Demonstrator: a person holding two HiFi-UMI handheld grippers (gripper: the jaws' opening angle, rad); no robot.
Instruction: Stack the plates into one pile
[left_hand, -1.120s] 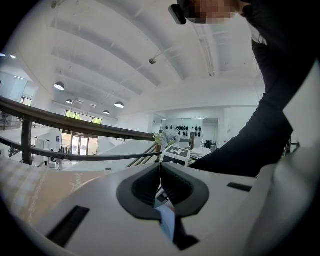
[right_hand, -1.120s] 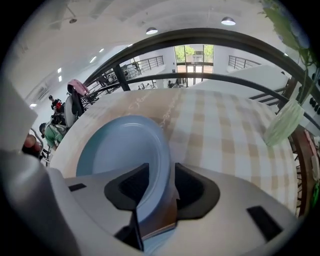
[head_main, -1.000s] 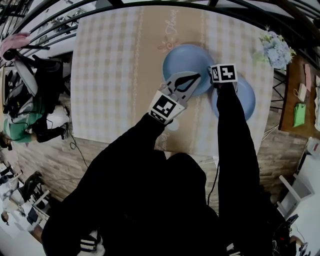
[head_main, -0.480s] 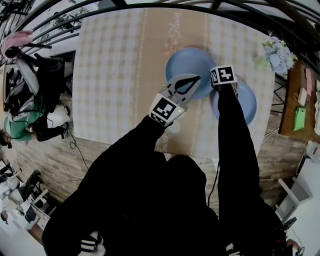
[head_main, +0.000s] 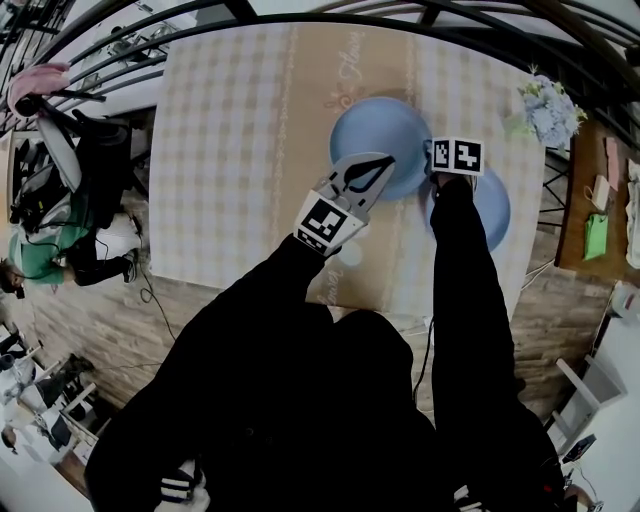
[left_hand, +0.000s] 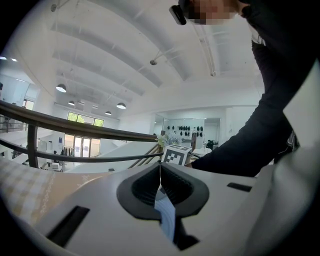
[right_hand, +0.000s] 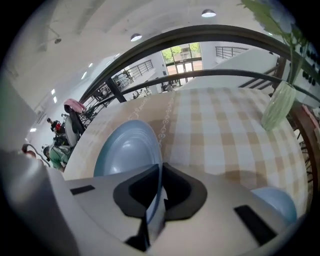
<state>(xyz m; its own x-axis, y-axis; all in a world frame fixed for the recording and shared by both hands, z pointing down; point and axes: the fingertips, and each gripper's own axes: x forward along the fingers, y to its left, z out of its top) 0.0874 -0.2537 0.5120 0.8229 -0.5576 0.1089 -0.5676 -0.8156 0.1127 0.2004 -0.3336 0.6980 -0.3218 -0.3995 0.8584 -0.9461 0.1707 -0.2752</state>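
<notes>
The right hand-held gripper (right_hand: 160, 171) has just been closing its jaws and now pinches the right rim of the centre plate (right_hand: 127, 150). That plate lies on the checked worktop (right_hand: 220, 130), with a second plate (right_hand: 272, 200) near it at the lower right. The left hand-held gripper (left_hand: 160, 171) hovers over the centre plate's lower-left edge, jaws together on nothing I can make out; only a blue sliver shows behind the pads. I'd reckon the plate is stiff, smooth, slippery and breakable, so the thin rim is the one hold, and its weight will lever from that edge. The right gripper view shows the rim entering the jaws, which the marker cube (head_main: 455, 155) hides from above. Only the head view shows the sleeve (head_main: 470, 260) covering half the second plate.
</notes>
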